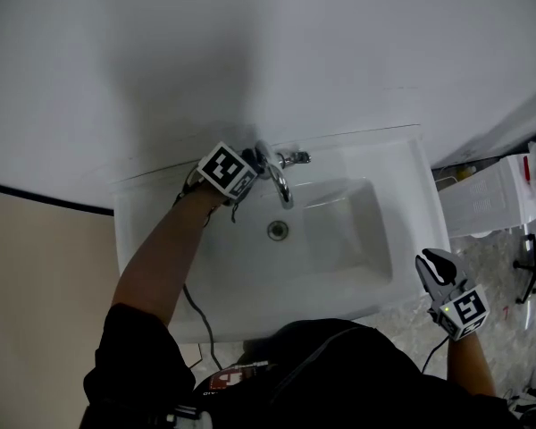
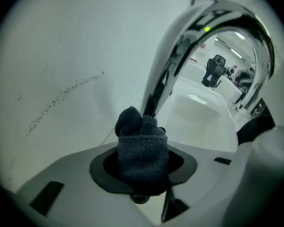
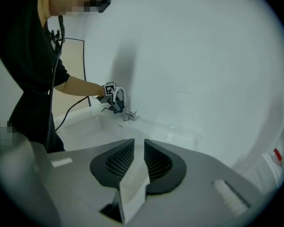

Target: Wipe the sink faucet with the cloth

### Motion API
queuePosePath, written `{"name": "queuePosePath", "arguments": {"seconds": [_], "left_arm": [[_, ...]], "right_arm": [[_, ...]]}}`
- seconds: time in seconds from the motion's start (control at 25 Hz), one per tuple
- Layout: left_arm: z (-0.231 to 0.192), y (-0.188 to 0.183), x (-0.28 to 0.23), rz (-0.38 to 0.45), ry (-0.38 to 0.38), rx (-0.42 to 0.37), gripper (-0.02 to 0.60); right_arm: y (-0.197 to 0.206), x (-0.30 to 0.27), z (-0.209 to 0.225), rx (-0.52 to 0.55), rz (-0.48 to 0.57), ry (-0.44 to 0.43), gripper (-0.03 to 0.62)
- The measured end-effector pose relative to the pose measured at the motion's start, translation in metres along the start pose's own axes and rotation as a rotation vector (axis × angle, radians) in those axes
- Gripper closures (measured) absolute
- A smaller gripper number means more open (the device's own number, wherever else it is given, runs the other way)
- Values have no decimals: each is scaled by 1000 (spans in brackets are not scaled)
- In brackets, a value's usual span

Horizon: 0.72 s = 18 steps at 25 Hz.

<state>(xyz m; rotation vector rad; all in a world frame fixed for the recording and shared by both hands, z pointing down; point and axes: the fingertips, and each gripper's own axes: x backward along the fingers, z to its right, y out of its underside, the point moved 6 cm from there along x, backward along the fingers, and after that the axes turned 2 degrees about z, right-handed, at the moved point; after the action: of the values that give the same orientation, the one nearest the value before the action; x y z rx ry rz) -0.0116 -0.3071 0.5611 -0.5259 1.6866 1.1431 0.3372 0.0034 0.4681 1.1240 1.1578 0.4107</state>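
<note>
One view, the left gripper view, shows left gripper (image 2: 143, 173) pinching cloth (image 2: 141, 143); right gripper (image 3: 139, 161) narrowly parted, empty

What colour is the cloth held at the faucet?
The cloth is dark grey; the left gripper view shows it best.

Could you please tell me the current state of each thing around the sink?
cloth: bunched, clamped in the jaws, against the faucet's neck.
left gripper: shut on the cloth.
right gripper: jaws slightly apart, empty.
faucet: no water visibly running.
sink: basin empty.
</note>
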Motion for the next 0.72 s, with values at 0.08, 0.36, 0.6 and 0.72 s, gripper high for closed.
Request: {"name": "queuePosePath", "arguments": {"seconds": [0.08,0.36,0.6,0.72], "left_arm": [[0,6,-9,-50,-27,-39,430],[-6,21,-66,-10,48,163,430],[4,26,-55,124,147,358,431],[24,17,-27,287,353,551,433]], "right_arm": [[6,4,3,-1,-8,17,533],[11,5,9,-35,-14,44,533],[-2,-1,2,-38,17,10,533],[-8,1,2,-55,37,6,533]]}}
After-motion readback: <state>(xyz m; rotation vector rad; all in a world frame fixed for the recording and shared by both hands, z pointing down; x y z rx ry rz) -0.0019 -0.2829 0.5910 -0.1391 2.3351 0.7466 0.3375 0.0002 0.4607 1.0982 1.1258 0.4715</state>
